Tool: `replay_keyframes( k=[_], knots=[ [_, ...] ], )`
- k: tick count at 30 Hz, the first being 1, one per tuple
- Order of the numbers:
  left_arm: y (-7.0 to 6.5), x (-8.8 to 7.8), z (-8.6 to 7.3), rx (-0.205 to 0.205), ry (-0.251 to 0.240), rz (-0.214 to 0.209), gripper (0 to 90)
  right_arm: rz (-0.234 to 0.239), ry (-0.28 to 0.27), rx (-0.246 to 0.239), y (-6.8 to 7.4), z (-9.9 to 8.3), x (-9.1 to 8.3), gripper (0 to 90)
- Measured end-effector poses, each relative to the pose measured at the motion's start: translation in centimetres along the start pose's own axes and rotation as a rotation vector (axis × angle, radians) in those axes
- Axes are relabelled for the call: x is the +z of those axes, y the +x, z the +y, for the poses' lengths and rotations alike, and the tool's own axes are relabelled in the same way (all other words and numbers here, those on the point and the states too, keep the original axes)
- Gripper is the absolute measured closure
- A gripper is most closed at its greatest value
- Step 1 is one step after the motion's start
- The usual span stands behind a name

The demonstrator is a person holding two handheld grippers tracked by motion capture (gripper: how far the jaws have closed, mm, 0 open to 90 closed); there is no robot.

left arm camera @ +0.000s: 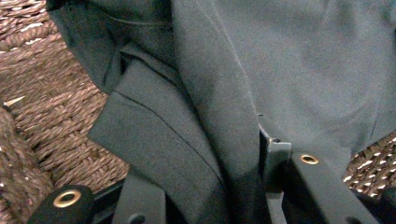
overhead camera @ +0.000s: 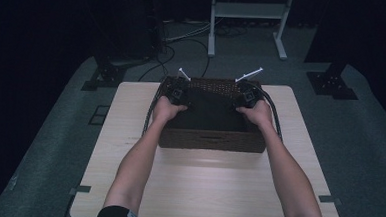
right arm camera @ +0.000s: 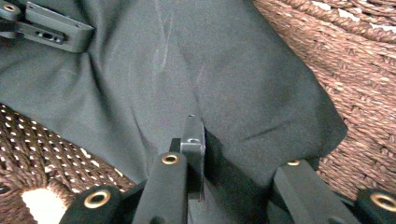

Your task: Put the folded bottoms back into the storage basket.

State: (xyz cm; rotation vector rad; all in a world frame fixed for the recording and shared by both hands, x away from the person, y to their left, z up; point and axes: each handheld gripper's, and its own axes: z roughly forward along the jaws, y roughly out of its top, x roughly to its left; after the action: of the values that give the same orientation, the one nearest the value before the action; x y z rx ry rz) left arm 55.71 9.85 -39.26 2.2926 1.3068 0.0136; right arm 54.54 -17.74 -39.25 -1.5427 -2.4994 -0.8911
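Note:
A dark brown wicker basket (overhead camera: 212,139) stands on the far half of the table, and a dark grey-green garment (overhead camera: 211,112) lies in it. My left gripper (overhead camera: 177,93) reaches into the basket's left side and my right gripper (overhead camera: 246,99) into its right side. In the left gripper view a thick folded edge of the garment (left arm camera: 196,116) sits between the jaws of the left gripper (left arm camera: 205,177), over the woven bottom (left arm camera: 56,107). In the right gripper view the right gripper (right arm camera: 240,154) pinches a corner of the garment (right arm camera: 187,70). The left gripper (right arm camera: 46,25) shows farther off on the same cloth.
The light wooden table (overhead camera: 202,189) has bare surface in front of the basket, where both forearms cross it. Behind the table stand a white frame (overhead camera: 248,11), black stand bases (overhead camera: 332,83) and loose cables (overhead camera: 184,38) on the grey floor.

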Motion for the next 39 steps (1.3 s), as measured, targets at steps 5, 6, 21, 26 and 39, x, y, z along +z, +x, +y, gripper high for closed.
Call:
replay_keyframes(
  k=[5, 6, 21, 26, 39],
  knots=[
    [0.1, 0.1, 0.0, -0.011, 0.014, 0.03, 57.0, -0.026, 0.015, -0.005, 0.1, 0.0, 0.2, 72.8],
    [0.2, 0.0, 0.0, -0.015, 0.01, 0.033, 57.0, -0.03, 0.014, -0.004, 0.1, 0.0, 0.2, 72.8],
    [0.9, -1.2, -0.3, -0.046, -0.016, 0.077, 54.3, -0.082, 0.019, 0.0, 0.1, 0.0, 0.1, 70.4],
    [1.2, -1.5, -0.4, -0.054, -0.029, 0.086, 52.9, -0.098, 0.019, 0.005, 0.0, -0.1, 0.0, 67.3],
    [1.3, -2.4, -0.4, -0.069, -0.06, 0.096, 52.0, -0.13, -0.003, 0.018, -0.8, -0.6, -1.2, 64.2]
  ],
)
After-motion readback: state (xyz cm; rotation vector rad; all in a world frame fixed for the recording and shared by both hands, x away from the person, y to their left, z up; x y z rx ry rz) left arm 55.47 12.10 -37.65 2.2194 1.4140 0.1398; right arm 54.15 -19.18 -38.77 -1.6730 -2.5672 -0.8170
